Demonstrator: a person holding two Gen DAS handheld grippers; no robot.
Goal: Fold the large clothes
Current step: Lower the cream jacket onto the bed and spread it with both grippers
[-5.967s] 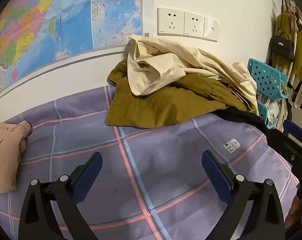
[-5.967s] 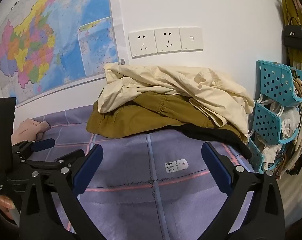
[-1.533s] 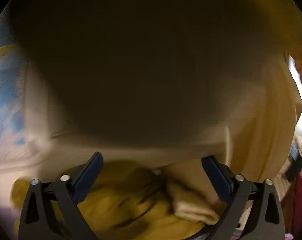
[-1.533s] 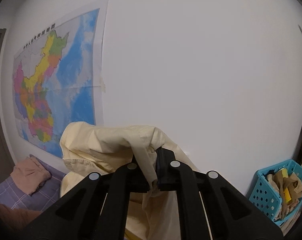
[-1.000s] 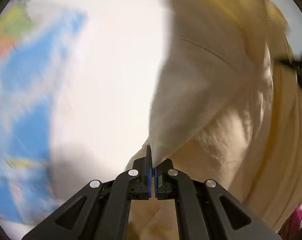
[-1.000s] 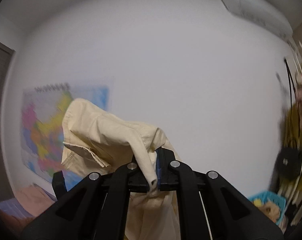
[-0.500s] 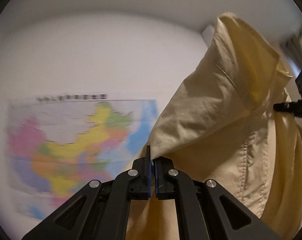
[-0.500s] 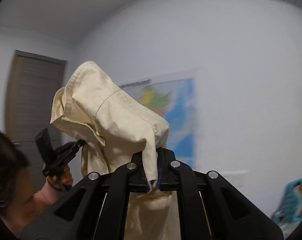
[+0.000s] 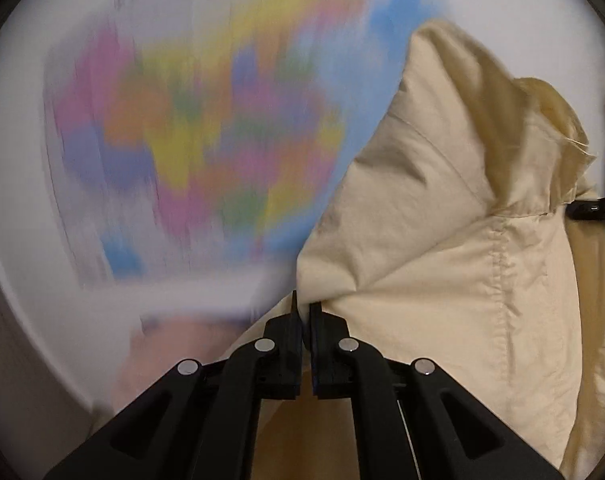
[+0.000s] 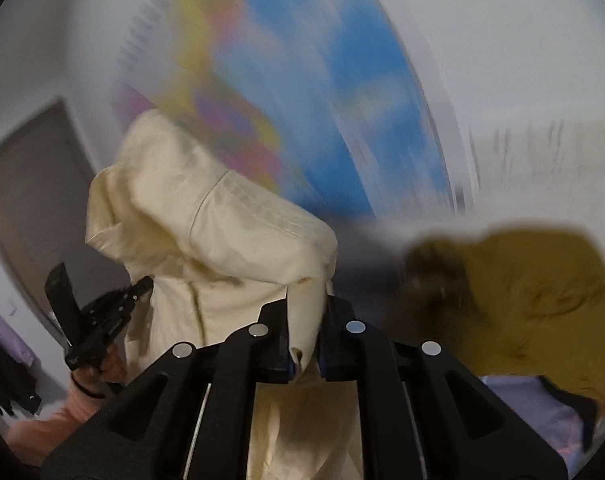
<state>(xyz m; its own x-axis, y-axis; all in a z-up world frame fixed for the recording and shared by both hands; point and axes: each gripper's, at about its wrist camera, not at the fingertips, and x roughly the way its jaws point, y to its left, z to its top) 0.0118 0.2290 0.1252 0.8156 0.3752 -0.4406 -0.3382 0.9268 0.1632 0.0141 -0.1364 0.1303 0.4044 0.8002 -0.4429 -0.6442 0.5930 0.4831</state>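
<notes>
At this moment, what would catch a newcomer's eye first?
The cream garment, lifted in the air and pinched by both grippers: the left gripper at one edge, the right gripper, jaws opening, at another. Behind it is a blurred, brightly coloured wall map; a mustard garment lies lower right.

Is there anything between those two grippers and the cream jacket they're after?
Nothing visible. The left gripper is shut on the cream jacket, and the right gripper has a fold of it between its jaws, which are opening.
</notes>
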